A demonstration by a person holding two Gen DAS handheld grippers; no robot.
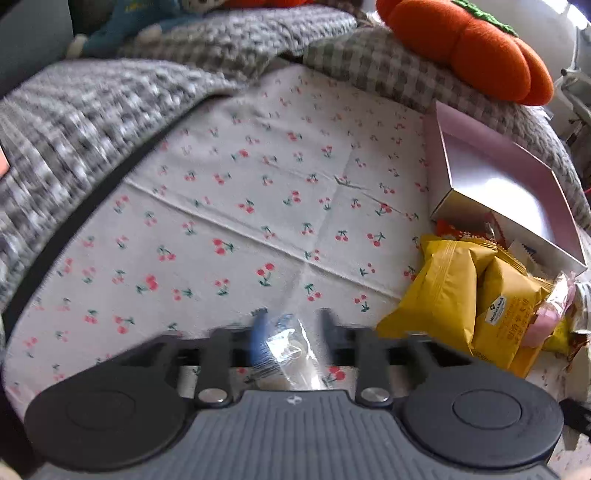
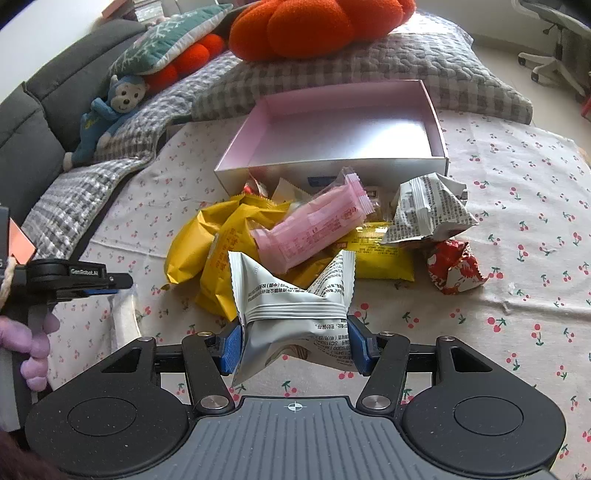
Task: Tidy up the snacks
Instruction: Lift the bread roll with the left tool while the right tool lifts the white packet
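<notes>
- My right tongs [image 2: 295,343] are clamped on a white snack packet [image 2: 291,314] with black print, blue pads squeezing it in from both sides. It's lifted off the cherry-print cloth [image 2: 517,258], just in front of the snack pile.
- My left tongs [image 1: 291,328] are part open with a clear plastic wrapper [image 1: 291,354] sitting between the fingers. That view is blurry, so I can't tell if the pads actually press on it.
- In the right view the left tongs [image 2: 123,282] poke in from the left edge, low over the cloth, with my hand [image 2: 37,343] on the handle.
- The snack pile sits right in front of the pink box [image 2: 347,125]: yellow packets [image 2: 218,251], a pink packet [image 2: 314,225] lying on top of them, a crumpled white packet [image 2: 428,210] to the right, and a red wrapper [image 2: 454,269] just below that one.
- The pink box is open and nothing shows inside it.
- Behind it all: grey checked blanket [image 2: 332,74], orange plush pumpkin [image 2: 314,26], and a blue monkey toy [image 2: 107,118] leaning on the sofa.
</notes>
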